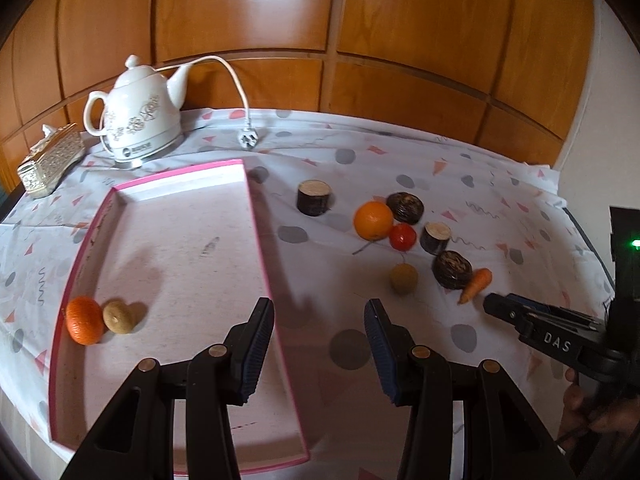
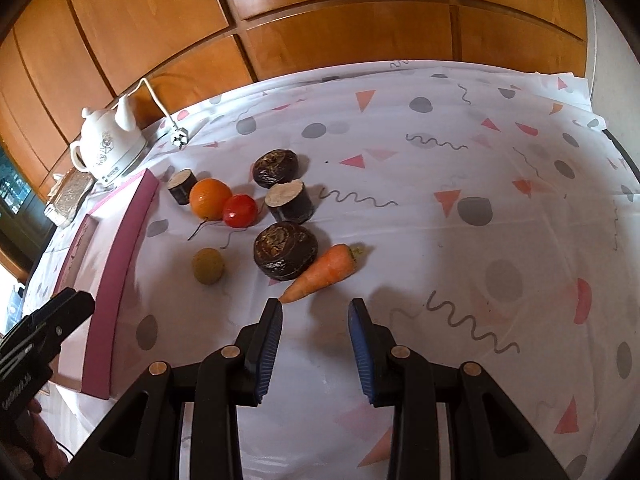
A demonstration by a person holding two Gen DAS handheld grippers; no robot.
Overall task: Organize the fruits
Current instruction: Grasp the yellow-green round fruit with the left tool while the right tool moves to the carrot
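A pink-rimmed tray [image 1: 256, 216] lies on the left of the table and holds a tangerine [image 1: 84, 320] and a kiwi [image 1: 119, 316] in its near-left corner. On the cloth to its right lie an orange [image 1: 373, 220], a tomato [image 1: 403, 237], a second kiwi [image 1: 404, 278], a carrot [image 1: 475, 285] and several dark cut root pieces [image 1: 452, 269]. My left gripper [image 1: 320, 348] is open and empty over the tray's right rim. My right gripper [image 2: 316, 340] is open and empty, just short of the carrot's [image 2: 320, 274] tip.
A white kettle [image 1: 136, 120] with its cord and plug [image 1: 248, 138] stands at the back left, next to a patterned tissue box [image 1: 50, 166]. A wooden panel wall runs behind the table. The table's right edge [image 1: 580, 228] lies near the right gripper.
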